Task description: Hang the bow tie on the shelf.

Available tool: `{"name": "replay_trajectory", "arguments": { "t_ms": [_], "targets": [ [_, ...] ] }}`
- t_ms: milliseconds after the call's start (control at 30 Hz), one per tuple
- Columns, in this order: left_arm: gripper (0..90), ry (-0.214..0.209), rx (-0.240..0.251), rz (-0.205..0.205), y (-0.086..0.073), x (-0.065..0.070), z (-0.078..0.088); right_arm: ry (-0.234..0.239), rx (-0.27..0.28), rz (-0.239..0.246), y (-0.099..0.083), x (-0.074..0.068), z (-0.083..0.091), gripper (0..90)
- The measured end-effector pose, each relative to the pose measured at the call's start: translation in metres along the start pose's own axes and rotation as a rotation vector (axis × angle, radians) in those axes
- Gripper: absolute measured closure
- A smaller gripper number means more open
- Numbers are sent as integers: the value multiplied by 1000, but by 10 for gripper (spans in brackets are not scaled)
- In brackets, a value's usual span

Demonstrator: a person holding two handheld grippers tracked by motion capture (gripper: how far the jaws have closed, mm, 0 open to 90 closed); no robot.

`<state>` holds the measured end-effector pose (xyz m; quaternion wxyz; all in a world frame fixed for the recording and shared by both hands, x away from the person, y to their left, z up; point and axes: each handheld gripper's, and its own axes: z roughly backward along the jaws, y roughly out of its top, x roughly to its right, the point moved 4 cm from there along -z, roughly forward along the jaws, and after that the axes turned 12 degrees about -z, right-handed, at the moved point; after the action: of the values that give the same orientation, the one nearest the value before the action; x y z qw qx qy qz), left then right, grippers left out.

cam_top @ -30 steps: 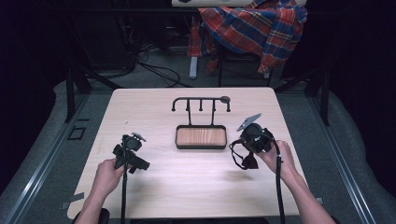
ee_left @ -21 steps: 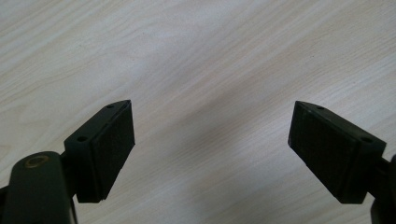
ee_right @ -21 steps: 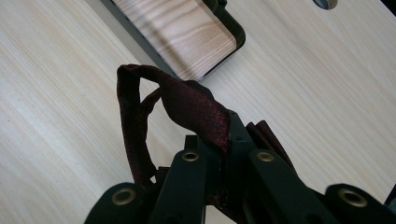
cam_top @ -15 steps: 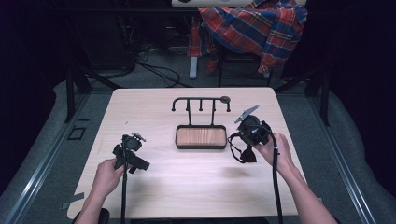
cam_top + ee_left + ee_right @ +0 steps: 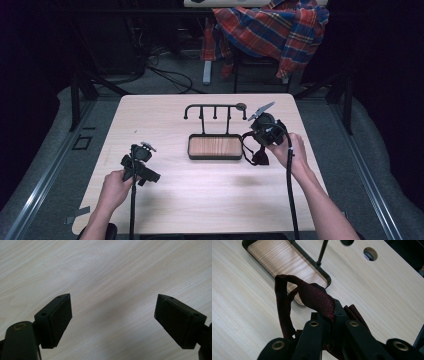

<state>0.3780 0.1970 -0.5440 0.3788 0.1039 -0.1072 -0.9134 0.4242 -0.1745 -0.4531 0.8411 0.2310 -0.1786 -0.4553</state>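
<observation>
With my right gripper (image 5: 331, 322) clamped on the dark red ribbon loop (image 5: 312, 296) just beside the rack's tray (image 5: 215, 156) and my left gripper (image 5: 113, 317) idle and wide apart, I should lift the loop clear over a hook (image 5: 215, 116) before lowering.

The left gripper (image 5: 141, 159) is held low in the left hand (image 5: 116, 189) at the seven o'clock part of the high view, its jaws spread wide apart with nothing between them. The right gripper (image 5: 259, 148) is gripped by the right hand (image 5: 286, 150) at four o'clock, raised, its jaws pressed together on a dark red fabric strap (image 5: 312, 296).
</observation>
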Motion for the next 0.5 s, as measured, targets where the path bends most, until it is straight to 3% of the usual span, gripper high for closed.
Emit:
{"name": "replay_trajectory", "arguments": {
  "t_ms": [500],
  "targets": [
    [146, 0, 0, 0, 0, 0, 0, -9, 57, -25, 27, 8, 11, 887]
  ]
}}
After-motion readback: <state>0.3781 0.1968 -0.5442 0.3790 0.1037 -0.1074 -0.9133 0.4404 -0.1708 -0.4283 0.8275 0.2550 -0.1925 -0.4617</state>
